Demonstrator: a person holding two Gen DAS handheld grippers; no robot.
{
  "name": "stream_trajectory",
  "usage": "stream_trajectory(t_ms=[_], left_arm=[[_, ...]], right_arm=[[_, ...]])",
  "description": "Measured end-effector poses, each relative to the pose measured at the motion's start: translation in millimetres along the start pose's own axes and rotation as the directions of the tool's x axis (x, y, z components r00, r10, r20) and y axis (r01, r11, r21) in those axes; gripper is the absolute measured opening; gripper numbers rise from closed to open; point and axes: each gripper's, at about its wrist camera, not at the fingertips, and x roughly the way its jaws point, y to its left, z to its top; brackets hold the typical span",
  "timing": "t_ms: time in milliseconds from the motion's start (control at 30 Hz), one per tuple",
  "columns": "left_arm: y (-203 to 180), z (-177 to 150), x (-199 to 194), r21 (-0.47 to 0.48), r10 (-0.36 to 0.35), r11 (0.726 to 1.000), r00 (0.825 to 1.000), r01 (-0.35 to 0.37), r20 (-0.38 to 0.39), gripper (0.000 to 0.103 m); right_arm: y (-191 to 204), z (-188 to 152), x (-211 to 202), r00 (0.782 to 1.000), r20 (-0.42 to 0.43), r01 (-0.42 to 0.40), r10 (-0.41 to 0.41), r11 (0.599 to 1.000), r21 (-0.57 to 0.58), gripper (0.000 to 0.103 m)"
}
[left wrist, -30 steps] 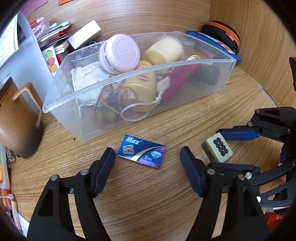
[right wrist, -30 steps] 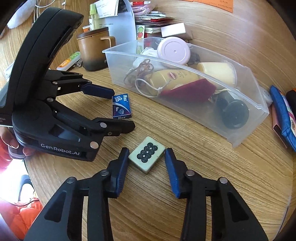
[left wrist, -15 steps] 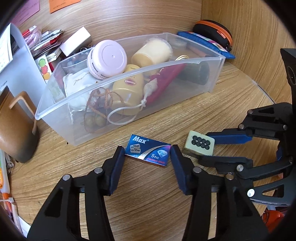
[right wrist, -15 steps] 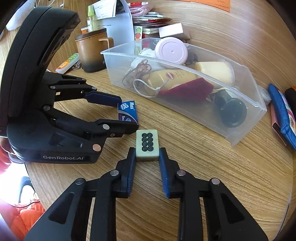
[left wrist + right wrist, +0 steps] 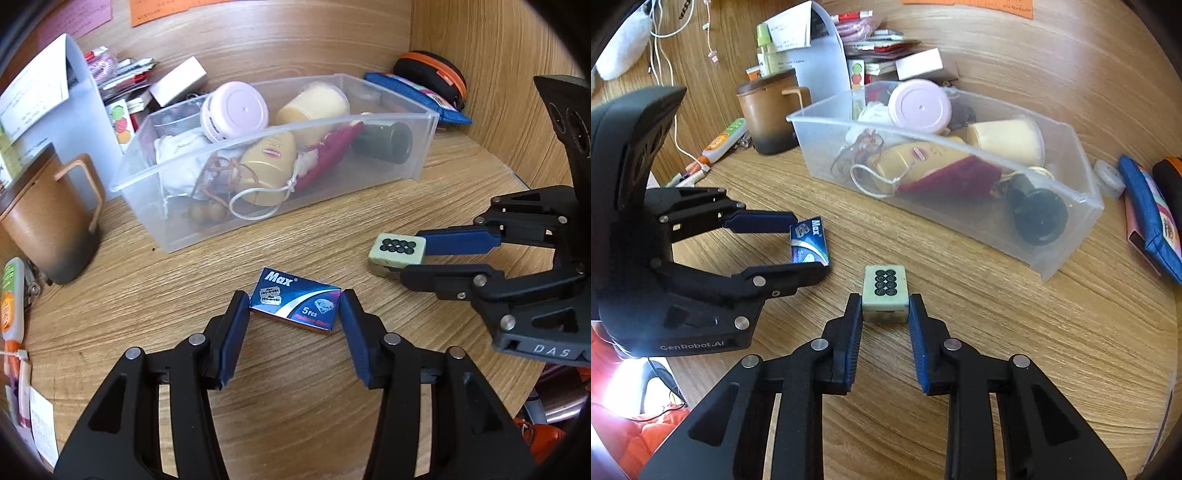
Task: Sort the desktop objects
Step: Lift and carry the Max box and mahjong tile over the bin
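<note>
My left gripper [image 5: 293, 308] is shut on a blue "Max" razor blade box [image 5: 295, 301], pads against its two ends, low over the wooden desk. The box [image 5: 809, 242] and the left gripper [image 5: 801, 243] also show in the right wrist view. My right gripper [image 5: 884, 310] is shut on a pale mahjong tile [image 5: 885, 293] with black circles on top. The tile [image 5: 397, 251] shows at the tips of the right gripper [image 5: 410, 254] in the left wrist view. A clear plastic bin [image 5: 424, 147] with jars, a bottle and a red pouch stands behind both.
A brown mug [image 5: 48, 229] stands left of the bin, beside a white file holder [image 5: 55, 122]. Pens and a glue tube [image 5: 9, 295] lie at the left edge. A blue pouch [image 5: 1148, 218] and a black-orange case [image 5: 430, 75] lie right of the bin.
Both grippers have closed: the left on the razor blade box, the right on the mahjong tile. The tile has turned square between the right fingers.
</note>
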Motion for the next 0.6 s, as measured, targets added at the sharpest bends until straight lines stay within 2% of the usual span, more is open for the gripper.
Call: stream_trajectory(t_ms=[600], left_arm=[[4,20,-56,-0.010,0.015,1.000,0.989,-0.013,0.150,0.050]], right_arm=[[-8,9,-36,0.992,0.114,0.058,-0.058,0.998,0.002,0.022]])
